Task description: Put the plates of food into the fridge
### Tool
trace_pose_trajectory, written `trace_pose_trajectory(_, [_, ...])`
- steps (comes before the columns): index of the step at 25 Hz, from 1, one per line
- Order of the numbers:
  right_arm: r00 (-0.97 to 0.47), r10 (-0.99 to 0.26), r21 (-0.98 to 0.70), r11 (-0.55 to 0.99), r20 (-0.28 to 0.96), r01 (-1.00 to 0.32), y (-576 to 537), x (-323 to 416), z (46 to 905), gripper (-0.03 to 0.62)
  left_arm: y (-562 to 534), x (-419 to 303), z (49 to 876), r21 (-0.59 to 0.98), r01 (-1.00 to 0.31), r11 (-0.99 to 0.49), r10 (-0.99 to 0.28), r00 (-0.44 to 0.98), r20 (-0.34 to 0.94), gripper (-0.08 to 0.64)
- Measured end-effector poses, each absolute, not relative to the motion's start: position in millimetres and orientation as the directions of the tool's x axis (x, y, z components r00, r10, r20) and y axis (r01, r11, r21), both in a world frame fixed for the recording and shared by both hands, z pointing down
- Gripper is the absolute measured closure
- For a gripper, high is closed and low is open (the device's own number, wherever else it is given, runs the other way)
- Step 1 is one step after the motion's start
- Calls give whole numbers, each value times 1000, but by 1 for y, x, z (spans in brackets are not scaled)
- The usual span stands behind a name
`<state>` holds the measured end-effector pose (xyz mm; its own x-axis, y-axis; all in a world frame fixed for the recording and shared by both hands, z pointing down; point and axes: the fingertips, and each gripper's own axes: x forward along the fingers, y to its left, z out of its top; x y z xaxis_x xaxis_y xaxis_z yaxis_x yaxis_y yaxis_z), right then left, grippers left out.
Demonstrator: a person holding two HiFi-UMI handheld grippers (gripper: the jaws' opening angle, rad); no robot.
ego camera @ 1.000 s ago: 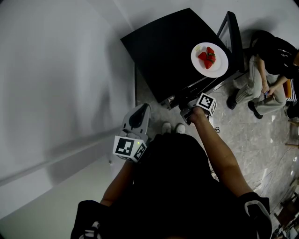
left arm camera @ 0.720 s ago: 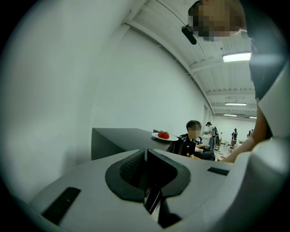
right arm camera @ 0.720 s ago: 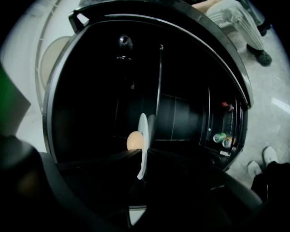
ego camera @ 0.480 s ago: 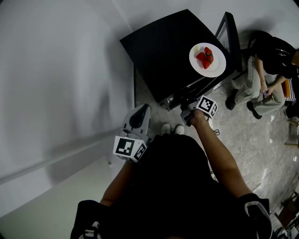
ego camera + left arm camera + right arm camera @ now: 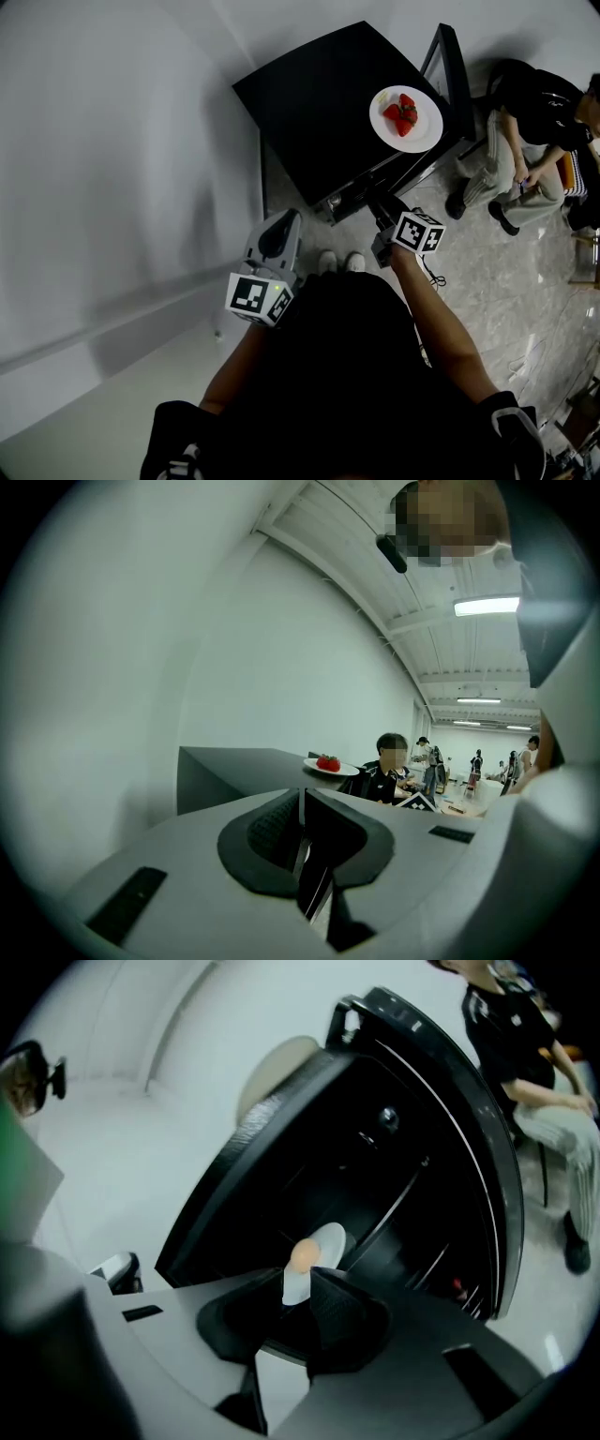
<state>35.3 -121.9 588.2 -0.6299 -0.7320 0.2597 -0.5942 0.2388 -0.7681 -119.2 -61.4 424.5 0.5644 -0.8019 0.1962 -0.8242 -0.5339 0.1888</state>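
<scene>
The right claw (image 5: 295, 1290) pinches a plate (image 5: 331, 1238), its food (image 5: 302, 1255) blurred, perhaps egg; left claw (image 5: 300, 808) closed.

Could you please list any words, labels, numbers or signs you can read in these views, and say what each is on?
No text can be read.
The marker cube on the left gripper and the marker cube on the right gripper: black-and-white square patterns, no letters.
Seated person's black shirt: small white mark, too small to read.
Plate between the right gripper's jaws: no print.
</scene>
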Motion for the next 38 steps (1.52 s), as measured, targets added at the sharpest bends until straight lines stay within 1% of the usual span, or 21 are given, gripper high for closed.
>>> trace_pose_trajectory(6, [-650,-715,-582,422,257,-695,-107,29,552,506,-62,-109,422,189,-802,-566,-781,595,187,525])
trace_pose_trajectory(11, [-657,-721,-453,521,221,-724,-92,22,517,514,-62,-105,421,192,-796,-574,-775,604,187,525])
trace_pose_trajectory(15, [-666,-721,-377,572,192,-728,-81,20,490,517,-63,-102,425,199,-785,-587,-763,618,190,525])
trace_pose_trajectory(20, [-687,-712,-371,605,144,-705,-66,17,459,517,-62,-99,429,211,-769,-603,-746,638,192,526])
trace_pose_trajectory(27, [-698,-702,-348,624,142,-699,-50,20,433,517,-64,-95,428,197,-762,-617,-736,647,196,537])
trace_pose_trajectory(29, [-693,-709,-354,619,133,-701,-48,23,426,517,-64,-91,429,204,-751,-629,-724,660,200,537])
trace_pose_trajectory(32, [-685,-715,-373,603,138,-705,-45,25,420,517,-64,-84,426,226,-720,-656,-700,693,173,537])
trace_pose_trajectory(38, [-644,-759,-417,556,97,-719,-54,45,420,517,-68,-76,422,198,-716,-669,-695,697,174,537])
